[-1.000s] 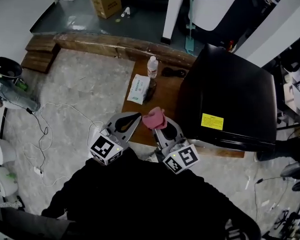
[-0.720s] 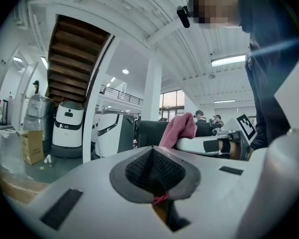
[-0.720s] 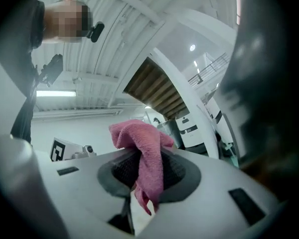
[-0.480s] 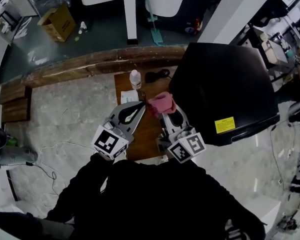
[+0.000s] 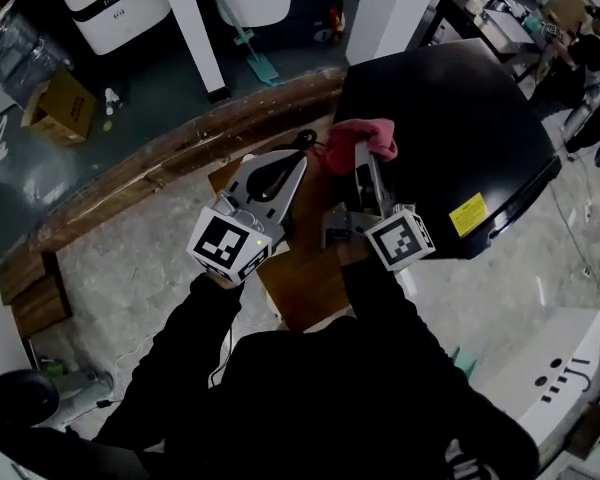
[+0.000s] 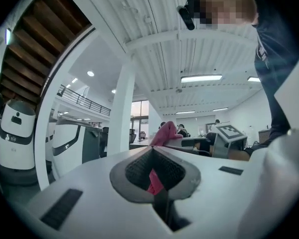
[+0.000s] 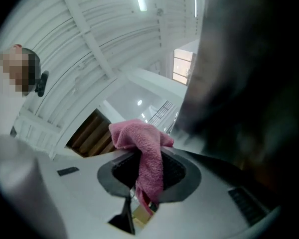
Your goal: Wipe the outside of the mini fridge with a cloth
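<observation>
Looking down from the head view, we record the mini fridge (image 5: 450, 118) as a black box with a yellow label near its lower edge. It stands at the right of a low wooden table (image 5: 305, 283). The right gripper (image 5: 363, 151) is at the fridge's left edge, its jaws clenched on a pink cloth (image 5: 365, 133). That cloth bunches over the jaw tips and overlaps the fridge's corner in the picture; contact between the two cannot be confirmed from here. The left gripper (image 5: 297, 161) sits just beside it to the left, over the table, tips pointing toward the cloth. Dark sleeves fill the lower frame. A cardboard box (image 5: 58, 103) lies well apart on the grey floor at upper left.

From the left gripper view, we find the jaws pressed together. A thin pink sliver shows in the hollow behind the tips (we cannot tell what it is). Beyond the tips, the cloth is seen riding on the other gripper. A white pillar (image 6: 120, 118) stands to the left.

From the right gripper view, we find the jaws gripping the cloth, which hangs down through the hollow and folds over the tips to the left. The fridge's dark, blurred face fills the right side, just beside the cloth.
</observation>
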Available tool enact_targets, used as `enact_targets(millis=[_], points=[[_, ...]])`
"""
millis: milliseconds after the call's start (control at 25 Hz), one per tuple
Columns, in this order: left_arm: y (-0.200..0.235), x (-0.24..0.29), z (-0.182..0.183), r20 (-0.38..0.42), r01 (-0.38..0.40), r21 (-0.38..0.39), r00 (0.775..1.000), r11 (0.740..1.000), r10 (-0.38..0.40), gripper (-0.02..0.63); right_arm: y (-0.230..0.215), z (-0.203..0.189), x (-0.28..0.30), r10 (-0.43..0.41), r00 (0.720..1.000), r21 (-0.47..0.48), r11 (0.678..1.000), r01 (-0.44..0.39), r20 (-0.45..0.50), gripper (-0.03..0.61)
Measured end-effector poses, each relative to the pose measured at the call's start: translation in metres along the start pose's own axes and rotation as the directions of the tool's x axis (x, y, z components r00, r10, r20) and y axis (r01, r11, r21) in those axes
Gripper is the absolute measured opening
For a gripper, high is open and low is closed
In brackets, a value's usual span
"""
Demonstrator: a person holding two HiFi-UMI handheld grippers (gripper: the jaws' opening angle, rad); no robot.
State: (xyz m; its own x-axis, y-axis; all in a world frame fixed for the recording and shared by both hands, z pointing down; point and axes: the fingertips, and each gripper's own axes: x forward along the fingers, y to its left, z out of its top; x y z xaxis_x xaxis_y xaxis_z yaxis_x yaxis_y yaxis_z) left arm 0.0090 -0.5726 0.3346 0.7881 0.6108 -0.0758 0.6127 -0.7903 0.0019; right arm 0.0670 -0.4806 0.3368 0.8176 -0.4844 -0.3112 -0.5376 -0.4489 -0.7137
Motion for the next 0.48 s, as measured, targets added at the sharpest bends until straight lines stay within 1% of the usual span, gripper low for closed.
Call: enact_targets(millis=[120, 240, 360, 480], points=[[-0.001, 0.018, 0.005, 0.01, 0.05, 0.012, 0.999, 0.999, -0.05, 0.006, -0.017, 0.013, 0.002, -0.047, 0.996, 0.055, 0.998, 0.043, 0.078, 0.08], [-0.001, 0.028, 0.007, -0.004, 0.078, 0.014, 0.997, 0.997, -0.078, 0.006, -0.03, 0.019, 0.004, -0.102, 0.986, 0.15, 0.985, 0.081, 0.135, 0.08], [-0.002, 0.034, 0.004, -0.028, 0.085, 0.016, 0.996, 0.996, -0.084, 0.006, -0.046, 0.018, 0.002, -0.17, 0.974, 0.266, 0.956, 0.127, 0.146, 0.081], [-0.002, 0.04, -0.008, -0.057, 0.103, 0.015, 0.993, 0.995, -0.102, 0.006, -0.057, 0.013, 0.0, -0.199, 0.964, 0.361, 0.924, 0.126, 0.173, 0.083]])
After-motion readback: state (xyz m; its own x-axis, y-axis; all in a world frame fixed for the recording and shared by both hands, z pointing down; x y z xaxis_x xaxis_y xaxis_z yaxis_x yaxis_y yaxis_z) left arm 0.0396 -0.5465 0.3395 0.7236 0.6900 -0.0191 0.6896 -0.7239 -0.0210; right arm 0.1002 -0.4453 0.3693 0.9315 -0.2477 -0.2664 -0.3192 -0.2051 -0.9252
